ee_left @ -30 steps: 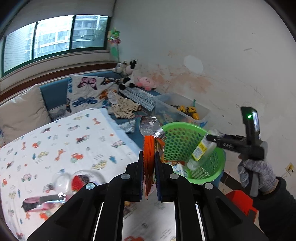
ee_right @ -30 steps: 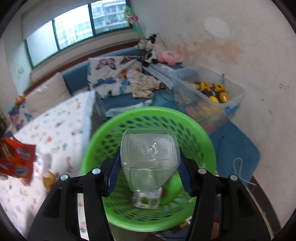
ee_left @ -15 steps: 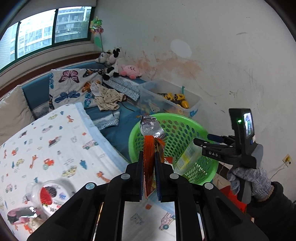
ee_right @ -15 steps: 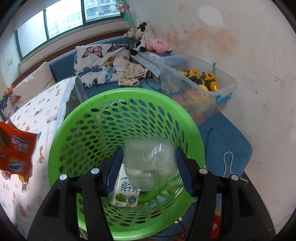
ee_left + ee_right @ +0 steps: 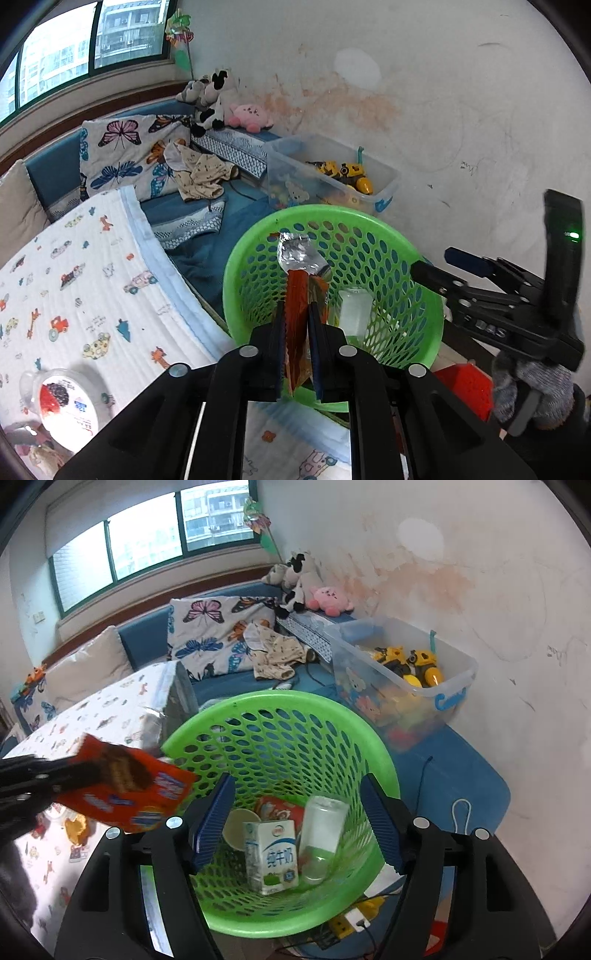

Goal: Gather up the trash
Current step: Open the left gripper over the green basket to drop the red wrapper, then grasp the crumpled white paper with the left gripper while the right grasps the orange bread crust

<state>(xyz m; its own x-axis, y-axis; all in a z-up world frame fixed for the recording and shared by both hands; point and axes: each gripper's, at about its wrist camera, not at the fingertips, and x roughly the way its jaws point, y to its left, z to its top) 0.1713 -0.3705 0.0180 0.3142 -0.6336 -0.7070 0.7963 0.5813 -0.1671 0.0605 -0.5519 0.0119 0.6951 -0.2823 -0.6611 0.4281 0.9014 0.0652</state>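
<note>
**Bottle in, wrapper next**

We count four pieces lying in the green basket (image 5: 280,716): a clear plastic bottle (image 5: 321,834), a milk carton (image 5: 271,856), a paper cup (image 5: 240,827) and a red packet (half hidden). Our right gripper (image 5: 295,823) hangs over the basket with its fingers spread wide and nothing between them. Our left gripper (image 5: 297,332) has its fingers clenched on the orange snack wrapper (image 5: 295,295), held at the basket's near rim, not yet dropped. Left on the bed (image 5: 92,277), as far as we can see: a clear lidded tub (image 5: 64,402) and some blurred scraps beside it.
</note>
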